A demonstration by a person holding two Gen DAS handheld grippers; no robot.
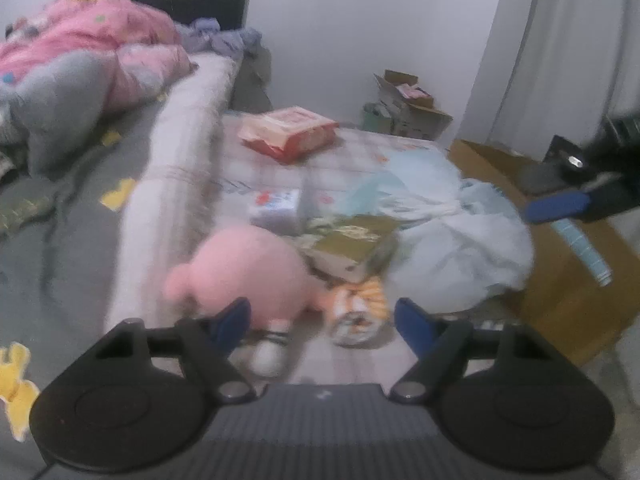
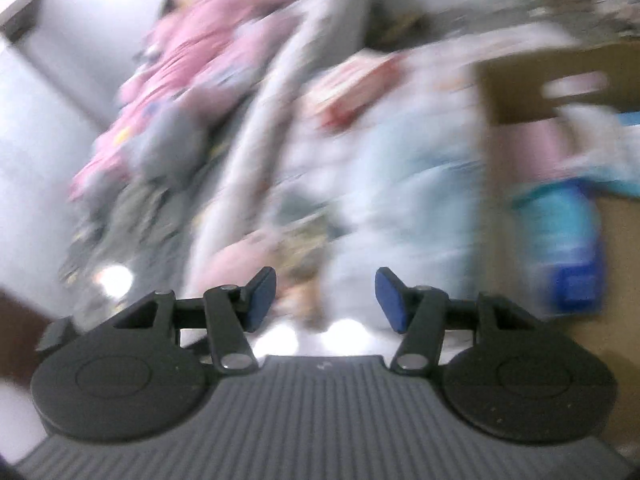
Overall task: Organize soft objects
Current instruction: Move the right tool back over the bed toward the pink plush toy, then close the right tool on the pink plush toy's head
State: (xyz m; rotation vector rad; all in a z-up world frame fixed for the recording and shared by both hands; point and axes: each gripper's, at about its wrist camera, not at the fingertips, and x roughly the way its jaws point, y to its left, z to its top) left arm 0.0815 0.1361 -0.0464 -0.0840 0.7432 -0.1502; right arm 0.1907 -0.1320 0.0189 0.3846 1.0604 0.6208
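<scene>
A pink plush toy (image 1: 248, 272) with a white foot lies on the low mattress (image 1: 188, 152), and a small orange striped soft toy (image 1: 356, 312) sits just right of it. My left gripper (image 1: 320, 312) hovers over both with its jaws wide open; its left finger is in front of the plush and nothing is gripped. A light blue cloth (image 1: 452, 240) is heaped to the right. The right wrist view is heavily blurred. It shows my right gripper (image 2: 326, 292) open and empty, above the same blue cloth (image 2: 420, 184). One blue finger (image 1: 556, 206) of that gripper shows at the right of the left wrist view.
An open cardboard box (image 1: 560, 280) stands right of the mattress, with a blue-and-white roll (image 1: 584, 248) on it and a blue pack (image 2: 568, 240) inside. A red package (image 1: 288, 132), a small white box (image 1: 276, 204) and a green patterned box (image 1: 352, 244) lie on the mattress. Pink bedding (image 1: 80, 48) covers the bed.
</scene>
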